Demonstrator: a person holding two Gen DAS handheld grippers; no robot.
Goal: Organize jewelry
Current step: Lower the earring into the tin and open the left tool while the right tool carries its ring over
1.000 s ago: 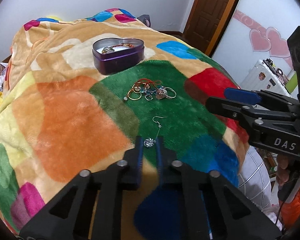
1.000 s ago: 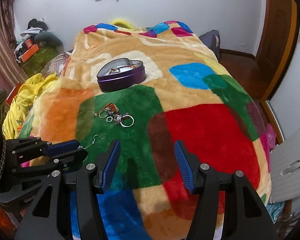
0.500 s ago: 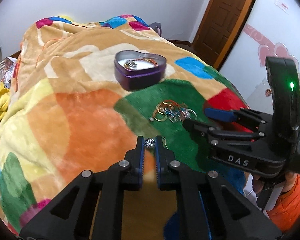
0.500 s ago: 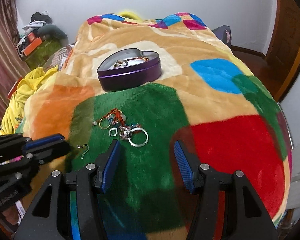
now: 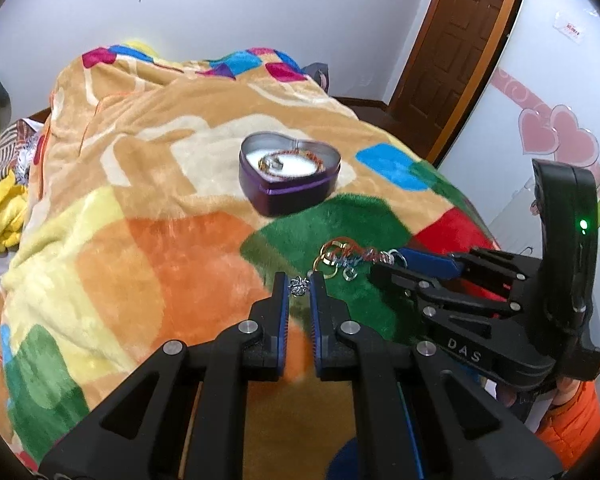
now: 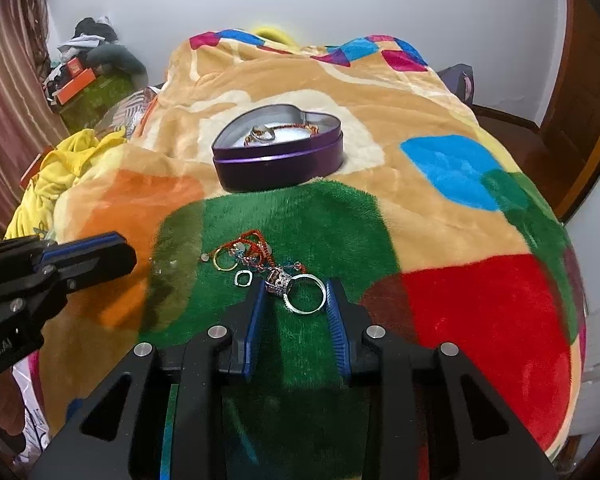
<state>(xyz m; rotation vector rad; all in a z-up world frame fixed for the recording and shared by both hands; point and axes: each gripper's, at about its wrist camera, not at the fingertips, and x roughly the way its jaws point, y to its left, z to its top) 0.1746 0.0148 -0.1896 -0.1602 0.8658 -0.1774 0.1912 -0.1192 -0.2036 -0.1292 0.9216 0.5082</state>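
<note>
My left gripper (image 5: 299,285) is shut on a small silver earring (image 5: 298,286) and holds it above the blanket, short of the purple heart-shaped tin (image 5: 290,182). The tin holds a few pieces of jewelry. My right gripper (image 6: 296,300) is open, low over the green patch, its fingers on either side of a large silver ring (image 6: 306,298) at the near edge of the jewelry pile (image 6: 256,258). The pile also shows in the left wrist view (image 5: 346,258), partly hidden by the right gripper (image 5: 404,264). The tin also shows in the right wrist view (image 6: 278,148).
A patchwork fleece blanket (image 6: 480,288) covers the bed. Yellow clothes (image 6: 48,176) lie off the bed's left side. A wooden door (image 5: 460,40) and a white wall with pink hearts (image 5: 556,136) stand to the right.
My left gripper lifted the earring off the blanket and carried it toward the tin. My right gripper moved forward and down until its fingers straddled the silver ring.
</note>
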